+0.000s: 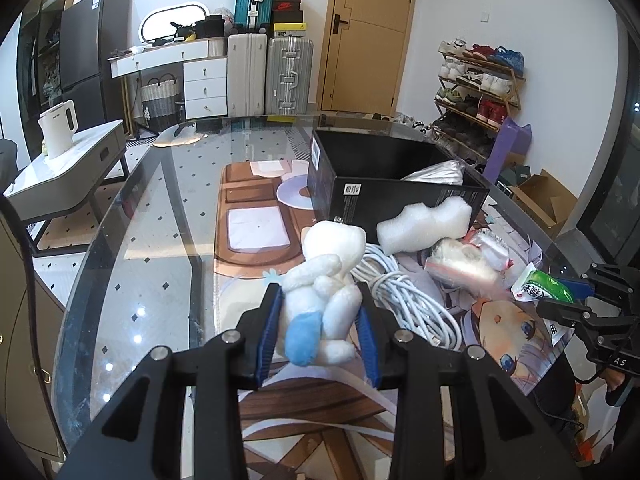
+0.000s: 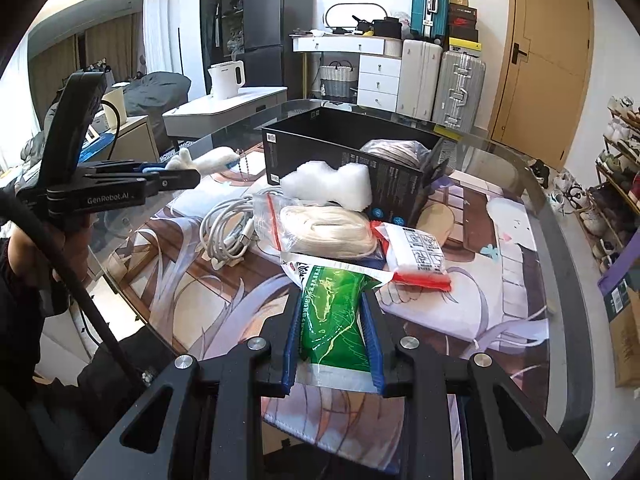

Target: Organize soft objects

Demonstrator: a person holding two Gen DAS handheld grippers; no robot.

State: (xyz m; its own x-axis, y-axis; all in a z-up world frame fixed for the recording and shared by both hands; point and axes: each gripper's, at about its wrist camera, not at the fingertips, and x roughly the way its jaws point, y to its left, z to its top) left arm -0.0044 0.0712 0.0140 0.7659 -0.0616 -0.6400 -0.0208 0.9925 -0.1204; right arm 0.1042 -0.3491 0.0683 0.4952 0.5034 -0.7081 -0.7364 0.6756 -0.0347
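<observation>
My left gripper (image 1: 320, 292) is shut on a white and blue plush toy (image 1: 320, 300) and holds it above the glass table, left of the black box (image 1: 392, 196). In the right wrist view the left gripper (image 2: 176, 174) shows at the far left with the plush (image 2: 212, 158). My right gripper (image 2: 331, 300) is shut on a green plastic packet (image 2: 334, 312), which also shows in the left wrist view (image 1: 544, 286). A white foam piece (image 2: 328, 184) leans on the box front. A bagged white cord bundle (image 2: 324, 230) and a red and white packet (image 2: 420, 256) lie on the mat.
A coiled white cable (image 2: 228, 228) lies left of the bags. The black box (image 2: 360, 152) holds a silver bag (image 2: 400, 150). The table's glass rim (image 2: 560, 240) curves at right. A shoe rack (image 1: 476, 84), suitcases (image 1: 288, 76) and a side table with kettle (image 1: 60, 128) stand beyond.
</observation>
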